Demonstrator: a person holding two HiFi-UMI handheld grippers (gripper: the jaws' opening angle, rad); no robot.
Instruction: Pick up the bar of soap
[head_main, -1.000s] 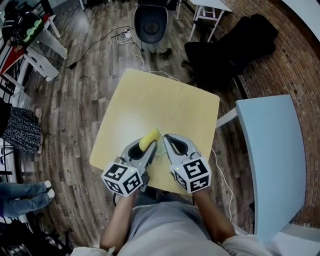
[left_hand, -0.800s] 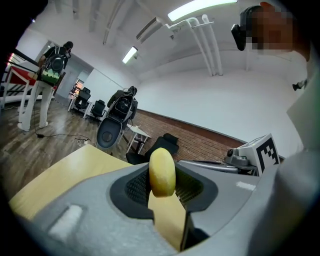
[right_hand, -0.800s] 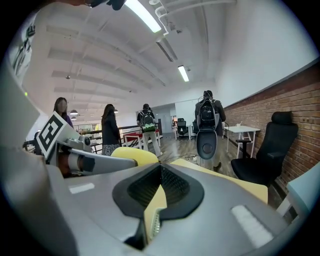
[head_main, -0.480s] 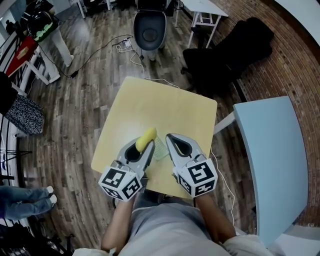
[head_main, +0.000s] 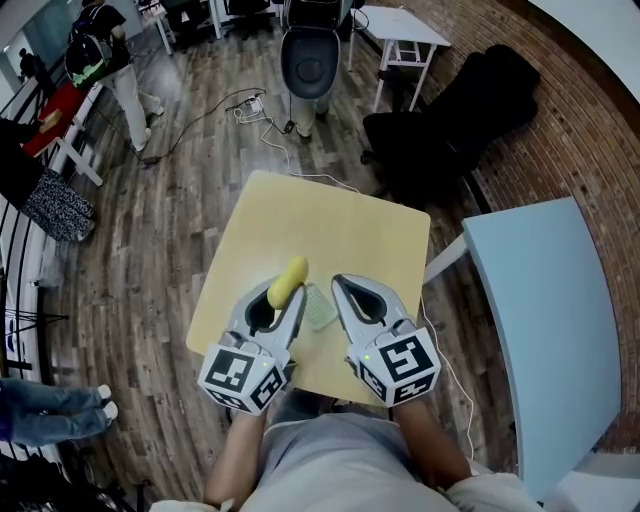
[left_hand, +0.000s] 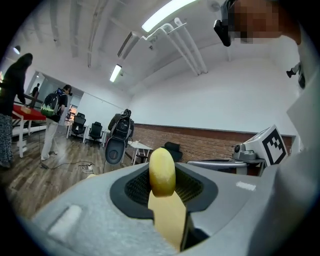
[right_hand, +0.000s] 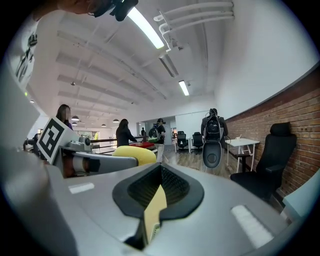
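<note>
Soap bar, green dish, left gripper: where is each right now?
soap bar (head_main: 289, 279), head view, middle of its yellow body.
green dish (head_main: 319, 307), head view, its centre.
left gripper (head_main: 283, 303), head view, between its fingertips, at the soap.

Yellow oval bar of soap (head_main: 288, 280), smooth and rounded, pinched edge-on between the left gripper (head_main: 279, 301) jaws, one end poking out past the tips
</note>
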